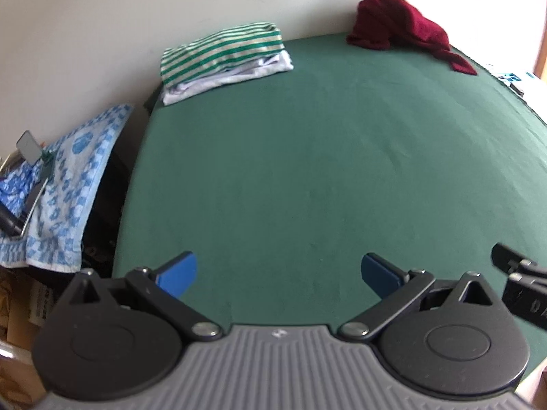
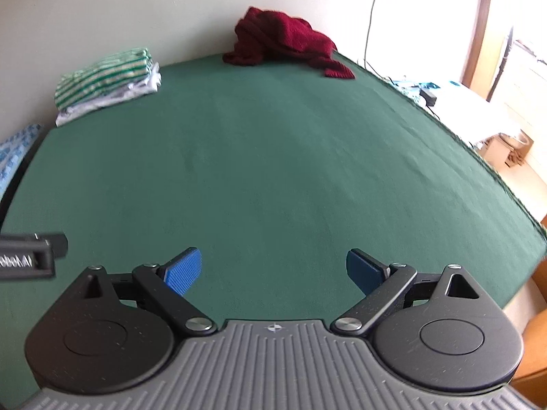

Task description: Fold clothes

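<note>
From the left wrist view, the left gripper (image 1: 278, 275) hovers over the near part of a green-covered worktop (image 1: 307, 171), its blue-padded fingers (image 1: 179, 273) spread wide with nothing between them. At the far left corner of the worktop, against the pale wall, sits a folded stack: a green-and-white striped garment (image 1: 222, 51) lying on top of a white garment (image 1: 232, 78). At the far right corner a crumpled dark red garment (image 1: 400, 25) lies in a heap, one end trailing toward the right edge. Off the left edge, a blue-patterned cloth (image 1: 65, 184) hangs over some furniture. A black part of the other tool pokes in at the right. From the right wrist view, the right gripper (image 2: 273, 270) is likewise released, fingers apart and empty above the bare green surface. The striped stack (image 2: 106, 75) appears far left, the red heap (image 2: 283, 39) far centre by the wall, well apart from both grippers. A thin cable (image 2: 371, 17) runs down the wall on the right.
</note>
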Motion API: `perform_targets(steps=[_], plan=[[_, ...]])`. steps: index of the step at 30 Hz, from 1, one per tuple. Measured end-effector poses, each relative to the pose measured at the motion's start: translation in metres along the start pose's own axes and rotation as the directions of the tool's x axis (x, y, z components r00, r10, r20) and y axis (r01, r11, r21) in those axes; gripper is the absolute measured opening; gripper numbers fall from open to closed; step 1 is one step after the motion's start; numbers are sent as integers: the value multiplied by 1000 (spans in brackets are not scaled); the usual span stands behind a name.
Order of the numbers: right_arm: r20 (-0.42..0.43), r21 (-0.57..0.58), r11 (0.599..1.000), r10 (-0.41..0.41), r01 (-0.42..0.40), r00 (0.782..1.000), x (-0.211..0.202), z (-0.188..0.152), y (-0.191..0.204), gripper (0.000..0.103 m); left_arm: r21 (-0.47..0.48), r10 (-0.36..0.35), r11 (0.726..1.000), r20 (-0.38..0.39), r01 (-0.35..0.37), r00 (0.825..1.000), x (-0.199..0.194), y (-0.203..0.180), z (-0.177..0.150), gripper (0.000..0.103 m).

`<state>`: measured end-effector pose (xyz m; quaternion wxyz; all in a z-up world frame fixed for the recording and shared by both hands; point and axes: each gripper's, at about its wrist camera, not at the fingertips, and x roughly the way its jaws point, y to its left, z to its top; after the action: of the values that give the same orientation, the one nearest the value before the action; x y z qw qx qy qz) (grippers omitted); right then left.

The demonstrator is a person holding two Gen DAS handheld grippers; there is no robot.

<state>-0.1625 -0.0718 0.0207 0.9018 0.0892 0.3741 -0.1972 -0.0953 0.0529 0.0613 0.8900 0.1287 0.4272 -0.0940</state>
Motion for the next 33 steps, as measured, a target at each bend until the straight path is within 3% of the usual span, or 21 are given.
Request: perform_targets(steps=[3,8,14,19,21,27,30,33], plan=[[7,-34,999,15,-15,1000,9,10,-1,94,-55,25,998,-4,-25,1000,4,-1,4,102],[-15,-49,993,111,-112,994,27,31,-10,94,-136,83,987,-12,-83,997,2,-10,13,102],[-86,-52,981,182,-187,979,50,61,-33,94,-252,125,960,-12,-124,992,-5,-25,21,102],[-72,-54,972,225,-229,972,57,67,-52,94,-267,228,938,-10,-222,974,-13,-45,20,102],[-84,-93,968,224,-231,971,61,67,-55,94,-288,206,936,-8,-200,978,-16,-50,15,102],[-116,-120,955,258,-272,959,65,61,-56,93,-343,41,939,-3,-39,999,-15,-47,5,102],[-119,-121,955,255,-269,959,61,63,-51,93,-362,22,932,15,-15,1000,-15,-36,9,102],[-103,-125,962,233,-244,967,54,66,-44,93,-417,24,909,29,-10,999,-14,-25,9,102]])
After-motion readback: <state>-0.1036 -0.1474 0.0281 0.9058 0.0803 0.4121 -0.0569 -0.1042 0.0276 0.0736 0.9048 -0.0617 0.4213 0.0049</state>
